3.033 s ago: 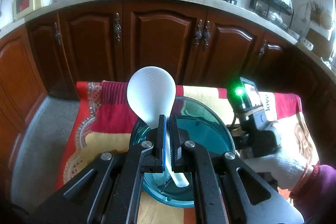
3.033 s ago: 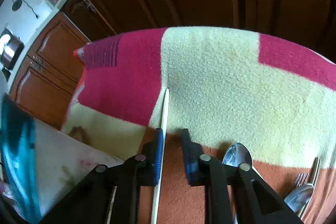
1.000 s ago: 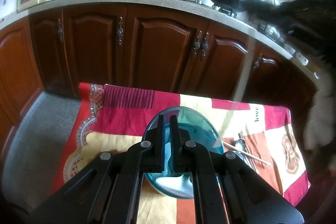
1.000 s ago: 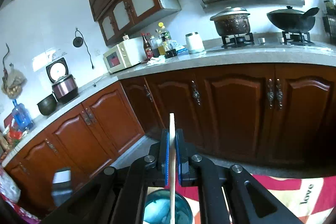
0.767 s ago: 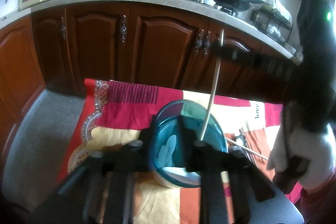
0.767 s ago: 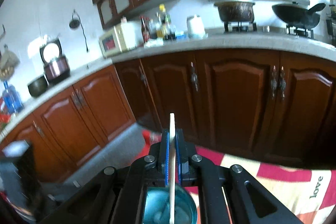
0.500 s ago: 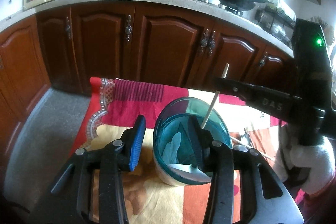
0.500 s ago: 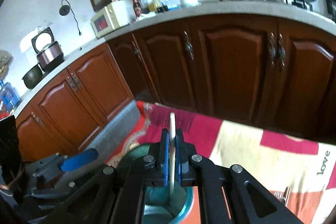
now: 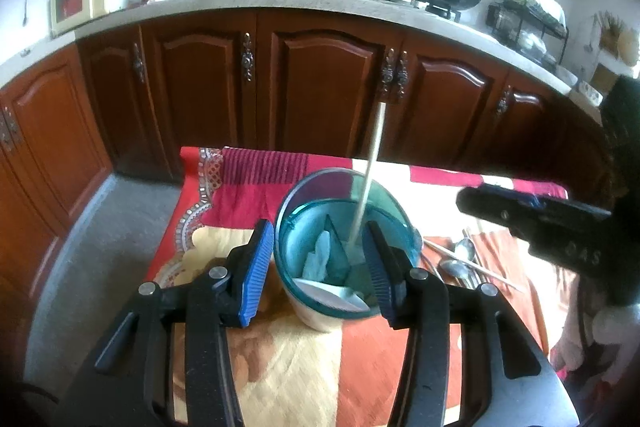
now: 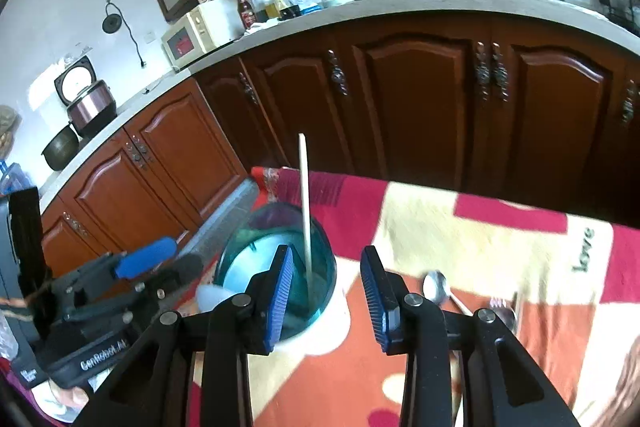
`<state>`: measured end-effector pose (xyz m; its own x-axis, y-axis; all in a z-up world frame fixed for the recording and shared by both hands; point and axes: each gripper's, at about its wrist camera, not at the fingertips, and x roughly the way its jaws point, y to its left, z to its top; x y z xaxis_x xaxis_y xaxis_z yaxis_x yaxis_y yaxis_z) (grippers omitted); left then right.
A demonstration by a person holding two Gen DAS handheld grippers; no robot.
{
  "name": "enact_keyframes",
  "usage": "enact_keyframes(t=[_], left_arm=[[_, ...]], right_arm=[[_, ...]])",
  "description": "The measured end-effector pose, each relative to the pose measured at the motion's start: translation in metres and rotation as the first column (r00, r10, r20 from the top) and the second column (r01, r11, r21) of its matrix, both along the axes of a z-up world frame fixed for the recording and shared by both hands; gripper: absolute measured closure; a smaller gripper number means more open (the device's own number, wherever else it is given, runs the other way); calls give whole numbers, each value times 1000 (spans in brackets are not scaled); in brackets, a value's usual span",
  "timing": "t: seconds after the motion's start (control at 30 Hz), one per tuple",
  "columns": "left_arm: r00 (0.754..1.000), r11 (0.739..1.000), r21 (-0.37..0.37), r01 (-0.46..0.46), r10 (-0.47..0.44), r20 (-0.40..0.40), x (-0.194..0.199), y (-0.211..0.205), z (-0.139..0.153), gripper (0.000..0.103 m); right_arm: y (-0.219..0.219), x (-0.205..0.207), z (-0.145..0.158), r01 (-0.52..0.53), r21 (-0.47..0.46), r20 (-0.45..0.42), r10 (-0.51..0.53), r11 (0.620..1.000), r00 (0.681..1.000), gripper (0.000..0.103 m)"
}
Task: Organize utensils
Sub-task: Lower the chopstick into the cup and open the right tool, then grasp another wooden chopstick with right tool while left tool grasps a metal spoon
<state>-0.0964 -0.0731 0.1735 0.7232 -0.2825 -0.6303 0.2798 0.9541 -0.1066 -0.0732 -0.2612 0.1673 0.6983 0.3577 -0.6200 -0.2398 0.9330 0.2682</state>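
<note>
A teal utensil holder (image 9: 320, 195) (image 10: 248, 247) stands on the patterned tablecloth (image 9: 248, 195). A pale chopstick (image 9: 370, 163) (image 10: 305, 203) leans upright in it, and a white rice paddle (image 9: 320, 259) lies inside. My left gripper (image 9: 318, 271) (image 10: 168, 261) hovers just before the holder; its jaws are opening and the pads press on nothing. My right gripper (image 10: 328, 291) (image 9: 480, 201) is above the holder's right side. Its jaws are opening, and the chopstick stands free beside the left pad.
Metal spoons (image 9: 460, 259) (image 10: 436, 285), a fork (image 10: 500, 307) and another chopstick (image 9: 472, 263) lie on the cloth right of the holder. Brown cabinets (image 9: 320, 87) and a worktop run behind the table. A gloved hand (image 9: 612, 323) shows at far right.
The right gripper came down with the chopstick, set its lower end in the holder and let go. The left gripper opened wide and drew back a little; the paddle lies in the holder.
</note>
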Motion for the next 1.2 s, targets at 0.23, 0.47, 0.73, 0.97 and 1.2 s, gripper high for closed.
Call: enact_keyframes(t=[0.23, 0.47, 0.73, 0.97, 1.2], left_arm=[[999, 999, 32, 40, -40, 22, -31, -25, 6, 57], [996, 996, 47, 81, -82, 21, -54, -52, 5, 57], [992, 991, 40, 128, -128, -15, -66, -77, -1, 57], [981, 986, 15, 167, -165, -97, -67, -91, -22, 57], [967, 983, 21, 183, -176, -185, -60, -107, -51, 57]], right_arm=[[-24, -43, -7, 68, -27, -18, -68, 997, 998, 66], [-46, -78, -7, 125, -56, -6, -125, 991, 992, 64], [-77, -108, -16, 183, -68, -28, -185, 981, 982, 63], [-112, -116, -41, 235, -65, -78, -240, 970, 968, 63], [-123, -85, -75, 186, -122, -109, -200, 975, 974, 66]])
